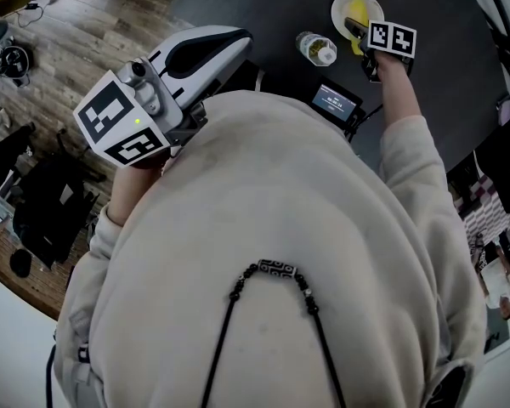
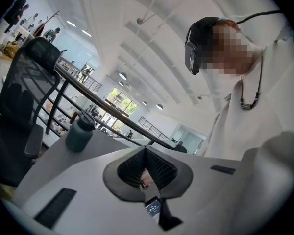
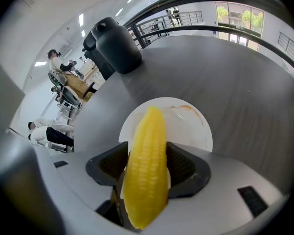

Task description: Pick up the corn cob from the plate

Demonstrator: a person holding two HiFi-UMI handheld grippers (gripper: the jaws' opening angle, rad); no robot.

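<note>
A yellow corn cob [image 3: 146, 170] lies lengthwise between the dark pads of my right gripper [image 3: 147, 163], and both pads touch its sides. Its far tip reaches over the white plate [image 3: 188, 126], which has an orange smear. In the head view the plate [image 1: 370, 0] sits at the far side of the dark table, the corn cob [image 1: 358, 17] on it under my right gripper [image 1: 363, 34]. My left gripper [image 1: 225, 45] is held up near the person's chest, away from the plate. In its own view my left gripper [image 2: 146, 153] has its pads together with nothing between them.
A clear bottle [image 1: 316, 48] lies left of the plate, and a small device with a lit screen [image 1: 336, 100] sits nearer the person. A dark flask [image 3: 115, 43] stands beyond the plate. A black office chair [image 2: 24, 97] is by the table's side.
</note>
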